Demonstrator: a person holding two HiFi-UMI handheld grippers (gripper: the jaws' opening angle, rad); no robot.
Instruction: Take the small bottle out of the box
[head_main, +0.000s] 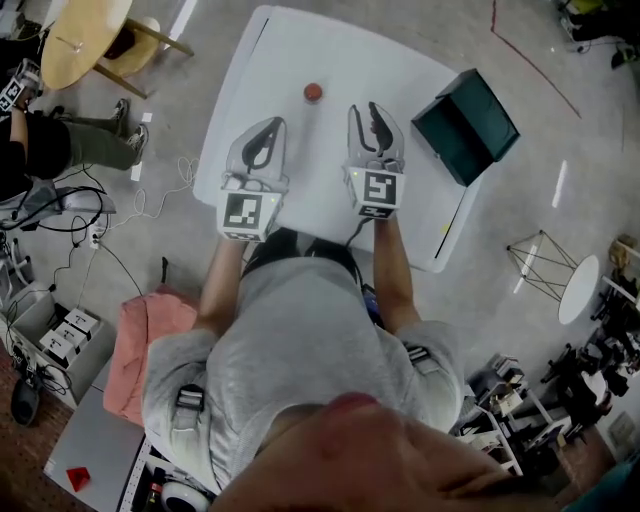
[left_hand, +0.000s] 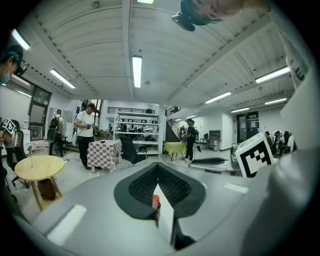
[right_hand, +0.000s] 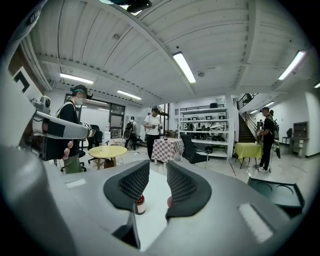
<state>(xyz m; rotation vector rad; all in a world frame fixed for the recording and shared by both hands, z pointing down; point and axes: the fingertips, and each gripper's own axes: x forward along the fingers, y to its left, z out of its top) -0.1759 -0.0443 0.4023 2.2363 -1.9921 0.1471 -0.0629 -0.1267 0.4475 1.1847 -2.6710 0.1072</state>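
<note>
Your left gripper (head_main: 273, 124) jaws are together, your right gripper (head_main: 372, 108) jaws apart. The bottle (head_main: 313, 92) stands on the bench (head_main: 290, 50), outside the box (head_main: 465, 125)

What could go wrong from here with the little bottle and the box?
1. The small bottle stands upright on the table, close ahead of the open right hand-held gripper; a clumsy approach could tip it.
2. The box sits at the table's right edge and seems to overhang it; a bump might push it off.
</note>
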